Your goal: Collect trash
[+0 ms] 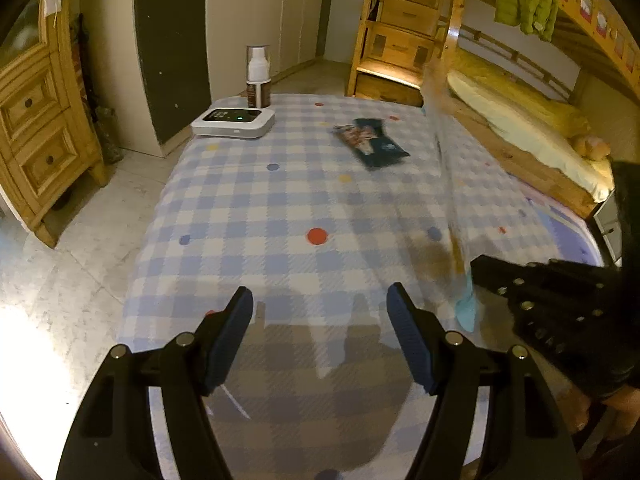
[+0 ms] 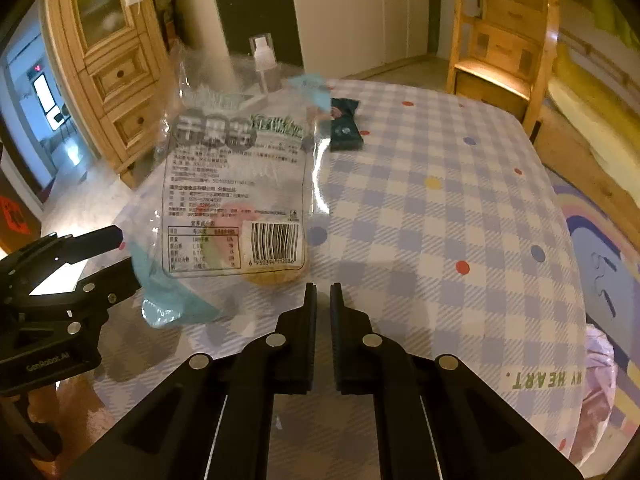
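A clear plastic bag (image 2: 236, 184) with printed text, a barcode and light blue corners hangs over the checked cloth of the tabletop (image 2: 440, 220); a round yellowish piece shows inside it. The right gripper (image 2: 323, 292) has its fingers nearly together, pinching the bag's lower edge. The left gripper (image 1: 320, 312) has its fingers wide apart and empty, and a dark crumpled wrapper (image 1: 372, 142) lies farther on the cloth.

Both fisheye views are dim and warm-toned, their edges bowed and darkened to black corners. A bright patch washes out the floor (image 1: 24, 332) at lower left of the left view. The left gripper (image 1: 320, 320) casts a soft shadow on the checked tablecloth (image 1: 280, 200). The clear plastic bag (image 2: 232, 184) carries white glare streaks and motion blur.
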### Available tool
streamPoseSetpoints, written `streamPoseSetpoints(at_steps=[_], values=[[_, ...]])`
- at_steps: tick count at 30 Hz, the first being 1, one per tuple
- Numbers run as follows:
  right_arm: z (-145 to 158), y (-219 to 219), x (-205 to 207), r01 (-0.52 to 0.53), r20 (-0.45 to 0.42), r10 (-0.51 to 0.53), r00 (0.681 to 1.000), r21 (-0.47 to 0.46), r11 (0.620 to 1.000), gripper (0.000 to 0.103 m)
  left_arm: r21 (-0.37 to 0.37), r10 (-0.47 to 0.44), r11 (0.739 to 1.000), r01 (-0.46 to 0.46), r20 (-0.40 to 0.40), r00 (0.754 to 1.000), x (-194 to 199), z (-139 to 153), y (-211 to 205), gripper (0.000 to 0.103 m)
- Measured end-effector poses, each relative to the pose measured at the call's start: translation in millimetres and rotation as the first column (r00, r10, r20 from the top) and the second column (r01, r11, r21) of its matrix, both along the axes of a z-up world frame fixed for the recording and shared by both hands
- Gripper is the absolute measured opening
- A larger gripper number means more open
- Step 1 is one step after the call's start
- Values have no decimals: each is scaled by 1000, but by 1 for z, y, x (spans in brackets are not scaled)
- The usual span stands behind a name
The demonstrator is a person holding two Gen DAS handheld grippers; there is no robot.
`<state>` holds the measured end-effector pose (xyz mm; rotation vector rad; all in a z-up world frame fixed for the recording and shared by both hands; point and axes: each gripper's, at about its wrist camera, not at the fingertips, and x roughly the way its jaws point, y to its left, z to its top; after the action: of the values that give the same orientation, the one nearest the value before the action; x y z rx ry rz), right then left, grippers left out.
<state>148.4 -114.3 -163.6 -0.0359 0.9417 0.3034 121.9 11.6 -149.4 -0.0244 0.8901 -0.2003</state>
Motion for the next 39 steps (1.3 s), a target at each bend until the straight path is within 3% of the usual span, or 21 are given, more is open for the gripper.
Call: streamPoseSetpoints(at_steps=[9,21,24,29,34,35,38,39], values=[[-1,-9,-4,-4,3,4,1000,53,999,7,-90,-31,995,37,61,998,-13,26,-4,68],[-2,-14,-5,6,-4,-6,1000,95,995,7,-123,-47,992,40,-59,997,7,-10,-16,66],[-1,-15,-6,6,-4,-5,1000,94,996,7,-159,-60,986,47,-78,995,14,-13,-21,52],[-1,-13,-7,7,-6,-7,1000,71,997,7,-183,-94,980,80,-69,993,13,-6,-33,14],[10,-17,-18,13,21,-15,1000,87,996,10,-162,-101,981,103,22,995,-2,18,-28,1],[17,-19,-20,14,47,-19,999,91,996,15,-155,-99,982,104,37,994,-4,23,-26,0],[28,-20,-20,17,82,-23,996,83,996,45,-110,-88,989,98,91,992,-11,38,-17,0],[31,-19,-19,14,94,-21,995,77,997,49,-91,-77,992,88,116,990,-13,44,-12,0]])
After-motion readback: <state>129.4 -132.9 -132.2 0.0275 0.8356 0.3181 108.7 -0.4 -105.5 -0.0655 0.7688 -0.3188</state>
